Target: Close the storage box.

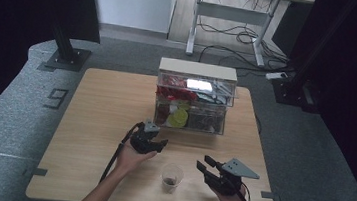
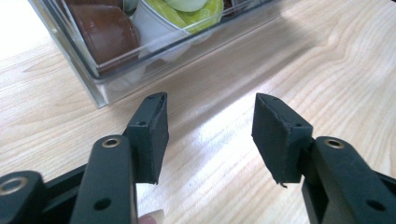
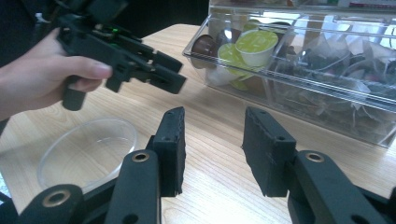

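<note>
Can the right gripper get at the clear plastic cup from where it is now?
Probably yes: the right gripper is open beside the cup, and bare table lies between them.

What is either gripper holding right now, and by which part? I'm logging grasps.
Nothing. The left gripper and right gripper both stand open over bare table.

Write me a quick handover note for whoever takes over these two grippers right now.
Left gripper: open, nothing between its jaws, just in front of the clear organizer box.
Right gripper: open, empty, beside the clear plastic cup.
Things: the coffee pods sit in the box's lower open drawer; the cup stands on the table near the front edge, with something small and dark at its bottom.
Done: possibly one item in the cup; cannot tell what it is.
Left: probably fetching the next pod.
</note>
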Available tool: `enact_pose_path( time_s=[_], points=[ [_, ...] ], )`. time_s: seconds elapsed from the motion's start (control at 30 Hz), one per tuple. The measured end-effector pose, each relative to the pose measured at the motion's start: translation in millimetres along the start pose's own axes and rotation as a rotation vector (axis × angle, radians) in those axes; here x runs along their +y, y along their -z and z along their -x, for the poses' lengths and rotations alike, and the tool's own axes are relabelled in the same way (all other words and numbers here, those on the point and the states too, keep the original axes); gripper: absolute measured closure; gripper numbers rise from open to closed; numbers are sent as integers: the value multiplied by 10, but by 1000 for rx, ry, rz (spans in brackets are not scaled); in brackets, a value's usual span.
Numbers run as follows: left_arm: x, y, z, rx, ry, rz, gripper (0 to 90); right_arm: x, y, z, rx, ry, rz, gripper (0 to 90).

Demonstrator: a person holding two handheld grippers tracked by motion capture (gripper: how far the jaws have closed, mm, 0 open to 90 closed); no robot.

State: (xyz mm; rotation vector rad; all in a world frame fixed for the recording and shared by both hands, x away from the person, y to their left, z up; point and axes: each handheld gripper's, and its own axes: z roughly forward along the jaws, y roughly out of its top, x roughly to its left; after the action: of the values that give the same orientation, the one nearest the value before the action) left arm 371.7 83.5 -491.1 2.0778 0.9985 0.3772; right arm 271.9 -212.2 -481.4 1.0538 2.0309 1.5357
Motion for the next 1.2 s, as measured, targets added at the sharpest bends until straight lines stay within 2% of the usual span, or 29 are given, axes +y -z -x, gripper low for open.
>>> enact_pose_path(
  time_s=[0.13,0.3,0.57,0.63,0.73,0.8,0.87,0.93,1.1,1.2],
  points=[
    [-68,102,25,-10,-11,20,450,-20,4,49,-9,-9,-4,583],
    [-193,247,17,-27,-4,47,454,-65,19,126,-24,-22,-17,580],
    [-529,438,-47,-36,28,63,459,-186,39,286,-45,-58,-45,554],
    [-627,486,-66,-23,35,66,467,-229,52,332,-50,-71,-53,549],
    [-780,524,-87,-20,49,56,469,-307,77,396,-63,-86,-73,540],
    [-864,526,-100,-10,42,26,465,-366,96,442,-74,-103,-86,530],
    [-959,524,-118,-8,54,18,466,-423,104,490,-82,-119,-104,512],
    [-1045,509,-131,13,46,-2,467,-462,97,537,-84,-131,-137,499],
    [-1108,473,-172,22,55,-27,468,-539,45,596,-121,-115,-181,474],
    [-1106,469,-164,20,51,-32,467,-582,18,630,-126,-125,-203,467]
  ],
)
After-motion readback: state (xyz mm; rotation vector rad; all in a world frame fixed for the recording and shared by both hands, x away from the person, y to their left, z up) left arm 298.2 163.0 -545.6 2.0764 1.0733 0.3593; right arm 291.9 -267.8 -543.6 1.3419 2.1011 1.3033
